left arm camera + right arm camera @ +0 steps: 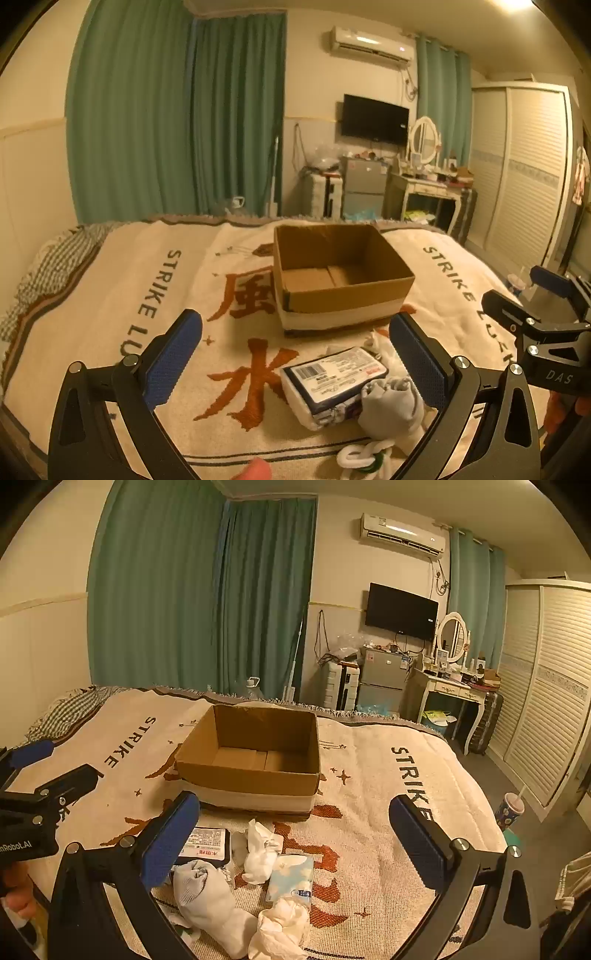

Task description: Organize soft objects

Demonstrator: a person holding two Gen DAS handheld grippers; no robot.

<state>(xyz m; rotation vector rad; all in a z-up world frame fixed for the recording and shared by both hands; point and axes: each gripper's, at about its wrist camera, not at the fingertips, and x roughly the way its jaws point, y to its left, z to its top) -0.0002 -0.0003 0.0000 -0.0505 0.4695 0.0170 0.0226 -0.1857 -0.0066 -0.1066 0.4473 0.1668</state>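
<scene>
An open, empty cardboard box (340, 280) (255, 757) stands mid-bed on a cream blanket (110, 314). In front of it lie soft items: a wrapped tissue pack with a barcode (334, 380) (207, 843), a rolled grey-white sock (391, 402) (207, 901), crumpled white tissues (260, 849) (284, 926), a blue cloud-print tissue pack (291, 878) and a white-green chain toy (364, 458). My left gripper (295, 354) is open and empty above the pile. My right gripper (295, 830) is open and empty, also seen at the right of the left wrist view (532, 295).
The bed ends at the far side and at the right. Beyond stand green curtains (203, 590), a small fridge (382, 679), a dressing table (454, 690) and a wardrobe (546, 686). A cup with a straw (509, 808) stands on the floor at the right.
</scene>
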